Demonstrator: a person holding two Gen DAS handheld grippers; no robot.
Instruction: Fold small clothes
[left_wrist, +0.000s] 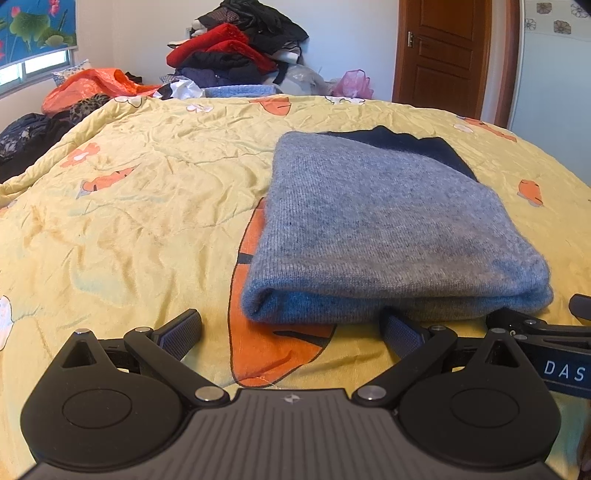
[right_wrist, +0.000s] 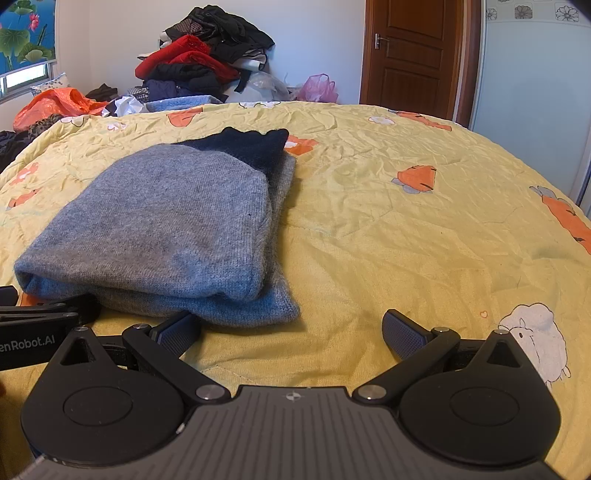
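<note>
A grey-blue knitted sweater (left_wrist: 384, 229) with a dark navy part at its far end lies folded into a thick rectangle on the yellow bedspread (left_wrist: 129, 206). My left gripper (left_wrist: 291, 332) stands open just in front of the sweater's near edge, its right finger tip close under the fold. In the right wrist view the same folded sweater (right_wrist: 166, 225) lies to the left, and my right gripper (right_wrist: 291, 332) is open at its near right corner, holding nothing. Each gripper shows at the edge of the other's view.
A heap of red, black and dark clothes (left_wrist: 236, 48) is piled beyond the bed's far edge, with an orange plastic bag (left_wrist: 92, 86) at left and a pink bag (left_wrist: 352, 85) at right. A brown door (left_wrist: 439, 51) stands behind. Bare bedspread (right_wrist: 424, 229) spreads right of the sweater.
</note>
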